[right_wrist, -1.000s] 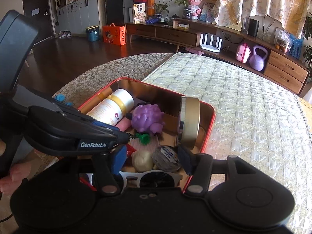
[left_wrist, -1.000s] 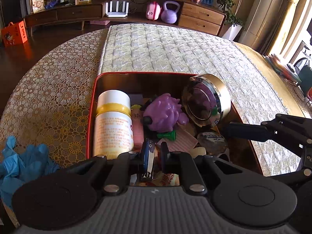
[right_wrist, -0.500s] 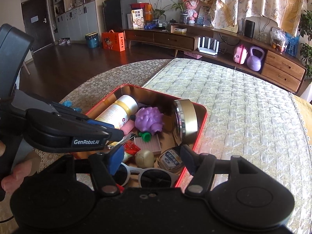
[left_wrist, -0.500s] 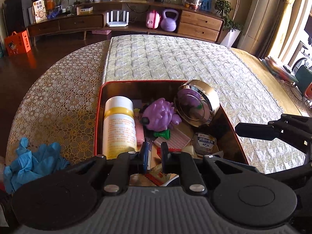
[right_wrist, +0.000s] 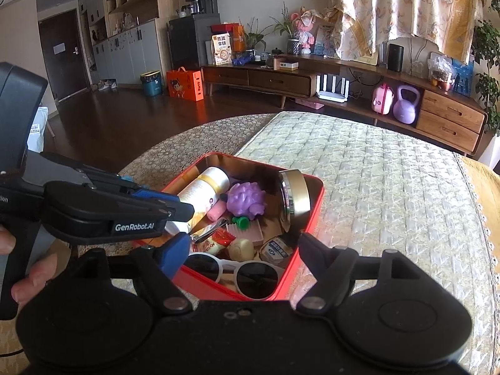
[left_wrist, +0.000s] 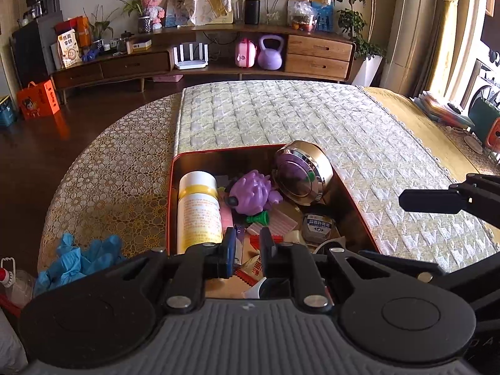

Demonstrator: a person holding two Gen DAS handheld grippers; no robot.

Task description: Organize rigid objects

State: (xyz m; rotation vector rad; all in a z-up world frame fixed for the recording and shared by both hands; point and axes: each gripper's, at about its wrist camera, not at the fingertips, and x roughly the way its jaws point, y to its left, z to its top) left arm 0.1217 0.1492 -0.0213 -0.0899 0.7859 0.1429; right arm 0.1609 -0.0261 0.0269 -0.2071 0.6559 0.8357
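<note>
One red metal tin, spiky purple toy, round gold-rimmed clock

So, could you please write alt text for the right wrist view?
A red tin on a quilted table holds a white bottle, purple spiky toy, gold-rimmed jar and white sunglasses. The right tongs hang open before it; the left tongs reach in from the left.

home living room | TV sideboard | curtains | houseplants
</note>
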